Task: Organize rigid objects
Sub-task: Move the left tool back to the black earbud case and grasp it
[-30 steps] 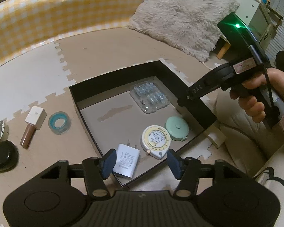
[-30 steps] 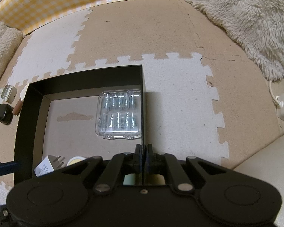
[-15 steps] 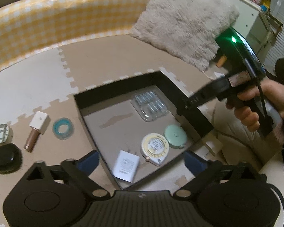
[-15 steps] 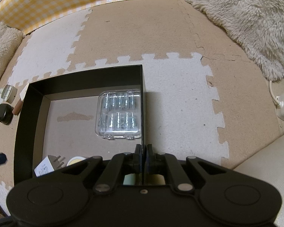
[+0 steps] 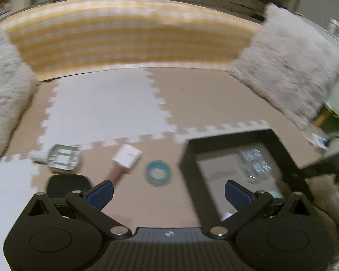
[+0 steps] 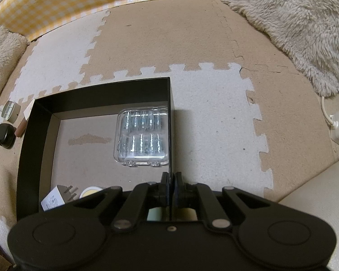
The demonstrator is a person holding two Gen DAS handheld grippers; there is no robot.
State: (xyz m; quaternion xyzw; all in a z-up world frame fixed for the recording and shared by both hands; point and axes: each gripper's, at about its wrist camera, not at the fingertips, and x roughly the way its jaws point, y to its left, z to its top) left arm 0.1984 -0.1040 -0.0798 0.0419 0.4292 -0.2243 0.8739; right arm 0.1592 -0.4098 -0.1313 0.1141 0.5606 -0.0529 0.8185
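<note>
Pinching the right wall of the black box (image 6: 36, 135) with the right gripper (image 6: 171, 178), jaws pressed together on the thin card. Swinging the left gripper (image 5: 168, 193) over the foam mat (image 5: 101, 117) beyond the box's left wall, jaws just opened wide with nothing between them. Aiming, probably, at the loose pieces there: blue tape ring (image 5: 158, 173), white-capped tube (image 5: 126, 158), small tin (image 5: 62, 160), black case (image 5: 67, 184). Risks from here: with so fast and blurred an approach, closing off-centre and flicking the ring away; catching ring and neighbouring tube together; creasing or dragging the box through the hard pinch; releasing the next piece on the rim or on top of the battery pack (image 6: 143, 135) in the far right corner.
</note>
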